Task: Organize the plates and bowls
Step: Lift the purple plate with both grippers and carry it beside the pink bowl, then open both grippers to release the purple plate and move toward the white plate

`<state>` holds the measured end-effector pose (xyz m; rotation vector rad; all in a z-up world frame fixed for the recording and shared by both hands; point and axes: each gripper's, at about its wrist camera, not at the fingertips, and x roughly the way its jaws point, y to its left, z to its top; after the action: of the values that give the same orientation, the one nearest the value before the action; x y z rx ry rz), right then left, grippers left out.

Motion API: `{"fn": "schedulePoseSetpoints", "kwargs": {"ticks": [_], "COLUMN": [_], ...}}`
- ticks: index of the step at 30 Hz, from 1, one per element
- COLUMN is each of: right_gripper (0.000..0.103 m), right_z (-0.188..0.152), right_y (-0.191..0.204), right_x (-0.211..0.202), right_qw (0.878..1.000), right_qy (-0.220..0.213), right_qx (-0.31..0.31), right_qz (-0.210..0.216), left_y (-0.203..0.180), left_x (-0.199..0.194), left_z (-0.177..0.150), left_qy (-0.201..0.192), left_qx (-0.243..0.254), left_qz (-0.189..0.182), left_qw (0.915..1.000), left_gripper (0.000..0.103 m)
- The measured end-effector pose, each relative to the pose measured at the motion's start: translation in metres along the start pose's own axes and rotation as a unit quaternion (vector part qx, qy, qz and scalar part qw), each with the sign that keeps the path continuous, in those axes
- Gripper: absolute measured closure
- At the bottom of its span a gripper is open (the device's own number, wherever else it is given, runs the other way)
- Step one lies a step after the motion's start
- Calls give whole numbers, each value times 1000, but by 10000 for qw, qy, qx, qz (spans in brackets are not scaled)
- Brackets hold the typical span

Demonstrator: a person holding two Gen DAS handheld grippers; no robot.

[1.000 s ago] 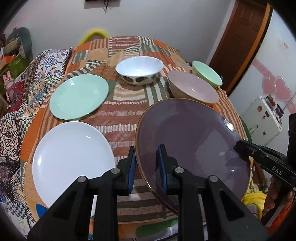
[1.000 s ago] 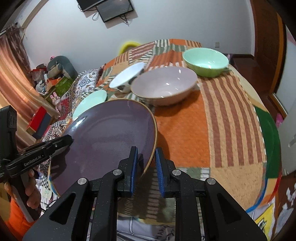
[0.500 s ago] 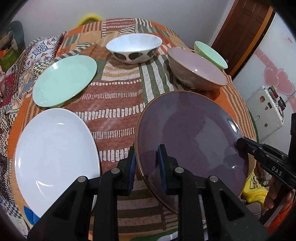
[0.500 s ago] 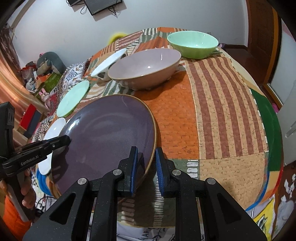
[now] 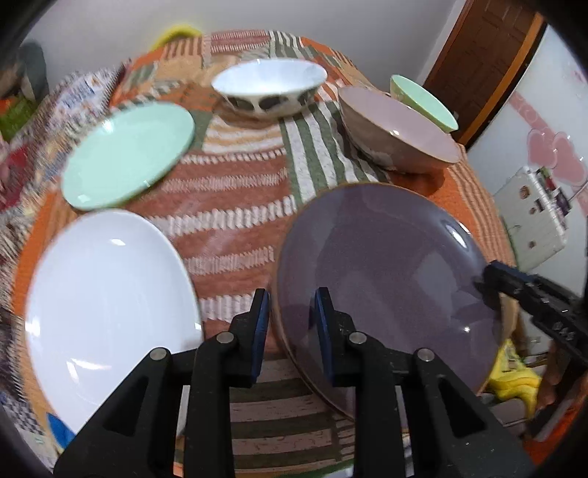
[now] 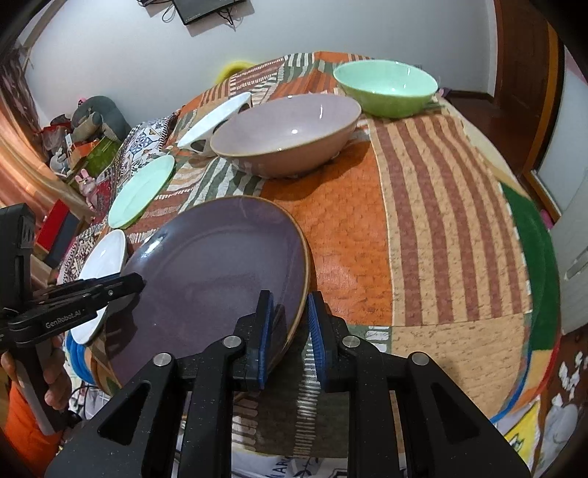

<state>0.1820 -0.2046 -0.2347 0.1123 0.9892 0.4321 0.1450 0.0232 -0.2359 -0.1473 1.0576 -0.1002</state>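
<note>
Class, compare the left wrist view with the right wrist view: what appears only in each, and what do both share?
Only the left wrist view shows the white appliance with pink hearts above it. Only the right wrist view shows the wall screen and the green bowl's whole inside. Both show the purple plate, with the left gripper and right gripper shut on opposite rims.

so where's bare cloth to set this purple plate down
Widest free patch: the orange and striped cloth right of the purple plate, in front of the pink bowl and green bowl. Left is crowded: white plate, green plate.
</note>
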Motion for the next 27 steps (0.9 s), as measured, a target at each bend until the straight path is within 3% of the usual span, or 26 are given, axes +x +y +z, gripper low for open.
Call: {"fn": "schedulePoseSetpoints", "kwargs": {"ticks": [3, 13, 17, 19, 21, 27], "right_gripper": [70, 68, 61, 61, 61, 61], "right_z": [2, 11, 16, 20, 23, 32], "right_y": [1, 18, 34, 45, 56, 95], "right_x": [-8, -38, -44, -42, -38, -24], "right_qw": [9999, 9984, 9966, 9956, 9948, 9902], "right_qy": [-106, -522, -688, -726, -717, -703], "right_qx": [-35, -159, -341, -459, -562, -910], "right_qz": [-61, 122, 283, 368, 455, 788], "left_y": [0, 24, 39, 47, 57, 97], "left_x": [-12, -79, -109, -123, -137, -170], "left_z": [2, 2, -2, -7, -14, -38], "left_qy": [-140, -833, -1058, -1169, -1283, -1428], "left_qx": [47, -233, -356, -391, -436, -695], "left_qz": [42, 319, 507, 695, 895, 1422], "left_qw": [9999, 9957, 9925, 9899, 9867, 9770], "left_gripper": [79, 76, 75, 70, 57, 53]}}
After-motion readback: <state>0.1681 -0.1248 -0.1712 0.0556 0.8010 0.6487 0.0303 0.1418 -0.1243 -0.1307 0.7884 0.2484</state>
